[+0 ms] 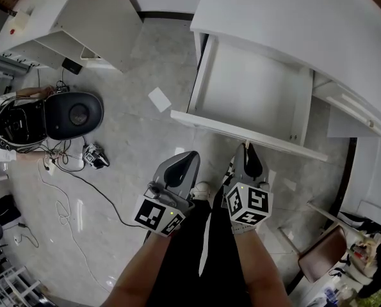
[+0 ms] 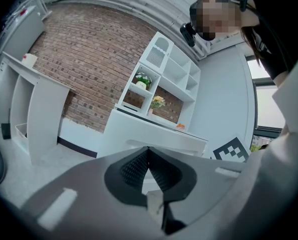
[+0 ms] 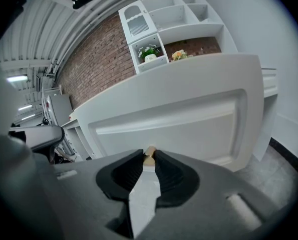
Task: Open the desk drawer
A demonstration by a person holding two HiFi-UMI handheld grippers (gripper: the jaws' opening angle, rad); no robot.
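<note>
The white desk (image 1: 292, 18) has its drawer (image 1: 251, 91) pulled far out; the inside looks empty. The drawer's front panel (image 1: 241, 136) faces me and fills the right gripper view (image 3: 189, 119). My right gripper (image 1: 246, 147) reaches that panel, and its jaws are shut on a small brass knob (image 3: 149, 153) at their tips (image 3: 149, 157). My left gripper (image 1: 189, 155) hovers just short of the panel, left of the right one, over the floor. Its pads (image 2: 138, 166) meet at the tips with nothing between them (image 2: 148, 150).
A black round seat (image 1: 75, 115) with tangled cables lies on the floor to the left. A white card (image 1: 159, 99) lies near the drawer's left corner. A white shelf unit (image 1: 81, 24) stands at the back left, a brown chair (image 1: 321, 254) at the lower right.
</note>
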